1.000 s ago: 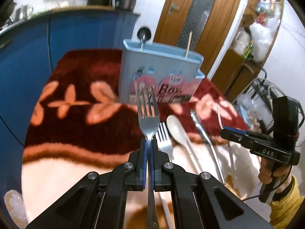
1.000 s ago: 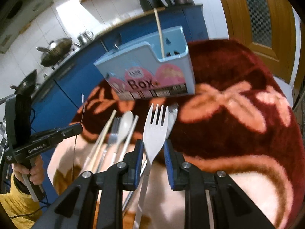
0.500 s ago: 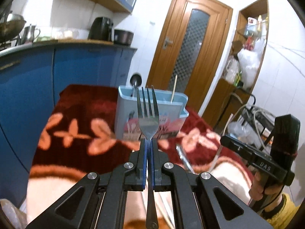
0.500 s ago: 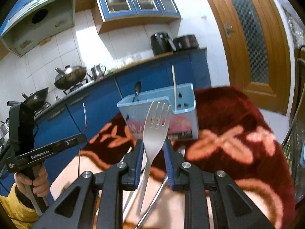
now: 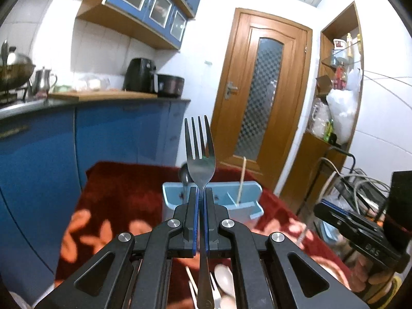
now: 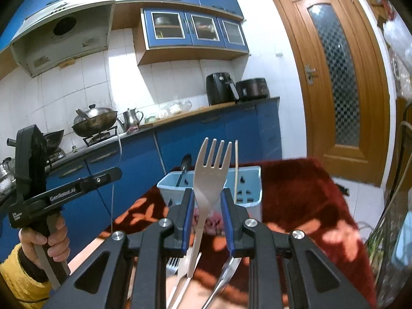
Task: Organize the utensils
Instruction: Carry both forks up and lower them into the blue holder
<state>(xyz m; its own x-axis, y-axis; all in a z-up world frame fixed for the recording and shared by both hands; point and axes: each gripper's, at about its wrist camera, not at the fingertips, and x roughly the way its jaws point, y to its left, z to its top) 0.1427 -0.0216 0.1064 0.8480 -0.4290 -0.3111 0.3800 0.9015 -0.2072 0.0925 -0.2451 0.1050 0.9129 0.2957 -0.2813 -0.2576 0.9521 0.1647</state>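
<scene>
My left gripper is shut on a metal fork, tines up, held above the table. My right gripper is shut on a white plastic fork, tines up. A light blue utensil box stands on the red flowered cloth beyond both grippers; it also shows in the right wrist view. It holds a dark spoon and a chopstick. More utensils lie on the cloth below the grippers.
The other gripper shows at the right edge of the left wrist view and at the left of the right wrist view. Blue kitchen cabinets stand behind the table. A wooden door and cables are to the right.
Both grippers have lifted and tilted up with their forks. The utensil box now sits lower in both views and the utensils on the cloth are mostly out of sight.
</scene>
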